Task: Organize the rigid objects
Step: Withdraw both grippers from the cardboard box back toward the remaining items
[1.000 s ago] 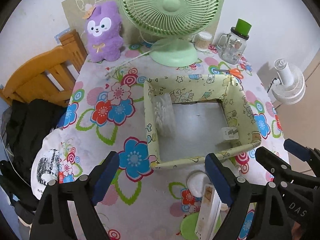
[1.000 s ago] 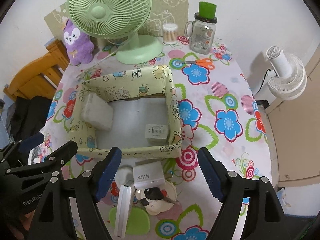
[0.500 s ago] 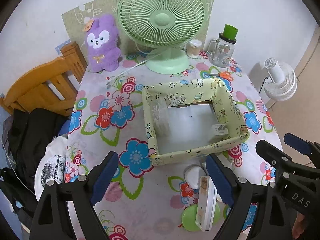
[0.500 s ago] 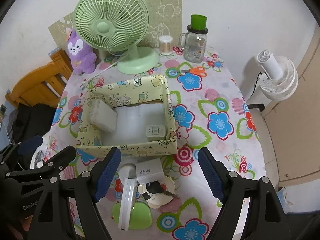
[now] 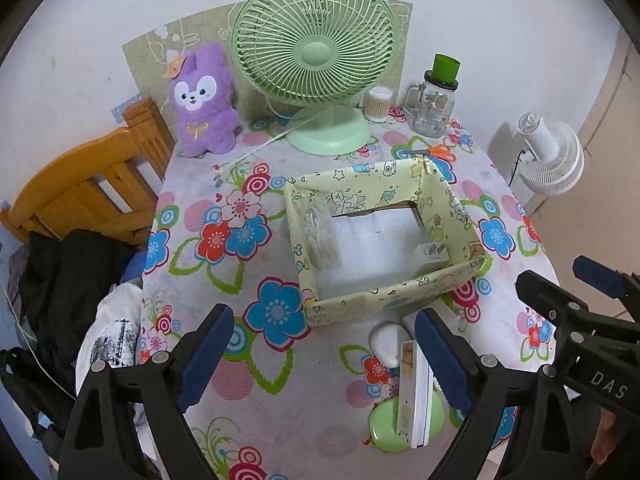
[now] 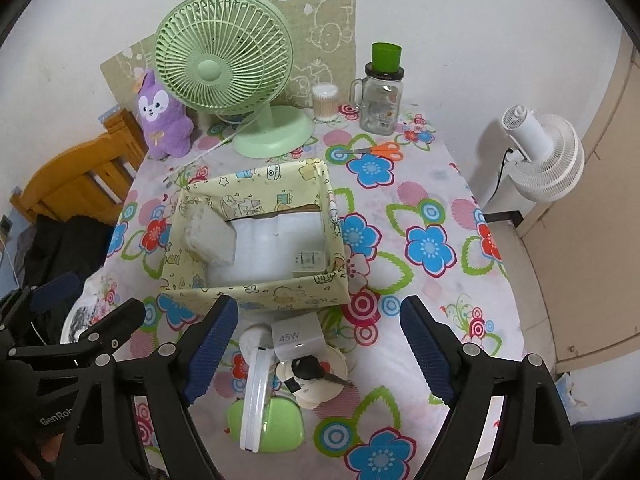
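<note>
While both tongs are hanging released and empty over the desk, I'm sitting between picks. Left tongs are wide open; right tongs have just been opening, nothing between them. Yellow box is already holding a clear case and a small white adapter. The 45W charger, white case, green pod and key are waiting just in front. Next I'm judging: drop the right tongs onto the charger, pinching its flat sides.
</note>
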A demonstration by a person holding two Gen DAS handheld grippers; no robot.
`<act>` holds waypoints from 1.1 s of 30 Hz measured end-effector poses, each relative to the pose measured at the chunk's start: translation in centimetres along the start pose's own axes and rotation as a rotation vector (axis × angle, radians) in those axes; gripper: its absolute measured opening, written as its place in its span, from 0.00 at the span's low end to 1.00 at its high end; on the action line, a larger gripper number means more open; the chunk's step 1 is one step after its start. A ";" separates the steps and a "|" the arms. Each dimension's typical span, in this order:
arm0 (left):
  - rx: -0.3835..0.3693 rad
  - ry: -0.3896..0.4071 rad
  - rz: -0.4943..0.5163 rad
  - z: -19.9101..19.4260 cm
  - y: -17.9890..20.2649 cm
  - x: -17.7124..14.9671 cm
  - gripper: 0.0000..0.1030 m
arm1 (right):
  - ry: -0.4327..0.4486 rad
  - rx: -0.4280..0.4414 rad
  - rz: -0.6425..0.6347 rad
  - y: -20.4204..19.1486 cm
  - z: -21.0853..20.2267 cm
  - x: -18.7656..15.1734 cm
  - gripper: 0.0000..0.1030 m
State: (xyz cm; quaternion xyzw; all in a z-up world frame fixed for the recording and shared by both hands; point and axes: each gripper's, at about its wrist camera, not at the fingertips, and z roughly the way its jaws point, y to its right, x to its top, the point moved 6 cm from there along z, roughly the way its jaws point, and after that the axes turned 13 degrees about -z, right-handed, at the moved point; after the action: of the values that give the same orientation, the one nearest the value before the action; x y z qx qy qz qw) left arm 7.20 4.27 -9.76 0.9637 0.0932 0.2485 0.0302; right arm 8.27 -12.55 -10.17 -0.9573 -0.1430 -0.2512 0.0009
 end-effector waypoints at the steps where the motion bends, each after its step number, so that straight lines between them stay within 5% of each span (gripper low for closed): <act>1: -0.002 0.001 0.001 -0.1 0.0 0.0 0.91 | 0.001 -0.005 0.000 0.0 -0.1 0.0 0.85; 16: 0.013 0.012 -0.014 0.2 0.5 -0.8 0.91 | 0.017 0.015 0.022 0.9 0.0 -0.5 0.90; 33: -0.021 -0.069 -0.022 3.0 2.6 -4.5 0.91 | 0.014 0.070 -0.062 1.3 2.2 -1.6 0.90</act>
State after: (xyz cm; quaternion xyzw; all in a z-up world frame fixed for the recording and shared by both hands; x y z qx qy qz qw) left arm 5.23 0.82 -14.25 0.9702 0.1000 0.2157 0.0463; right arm 8.37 -14.06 -12.76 -0.9500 -0.1814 -0.2525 0.0274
